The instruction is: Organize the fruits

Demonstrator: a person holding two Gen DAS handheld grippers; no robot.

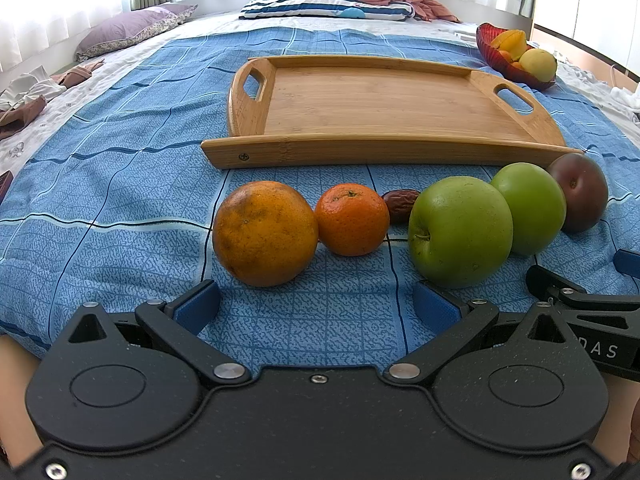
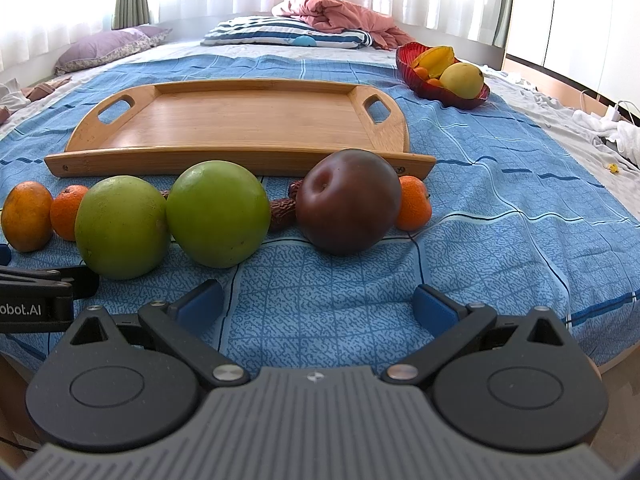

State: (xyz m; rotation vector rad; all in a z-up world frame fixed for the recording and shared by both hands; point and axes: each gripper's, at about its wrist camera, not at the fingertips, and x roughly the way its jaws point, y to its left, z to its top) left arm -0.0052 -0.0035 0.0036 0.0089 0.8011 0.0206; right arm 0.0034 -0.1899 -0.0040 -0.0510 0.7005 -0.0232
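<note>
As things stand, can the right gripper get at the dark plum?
Probably yes: the right gripper is open and the dark plum lies just ahead, with bare bedspread between.

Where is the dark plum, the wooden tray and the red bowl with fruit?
dark plum (image 2: pixel 350 202), right wrist view, on its rounded front face.
wooden tray (image 2: pixel 224 122), right wrist view, on its bare floor.
red bowl (image 2: pixel 452 98), right wrist view, on its near outer wall.
</note>
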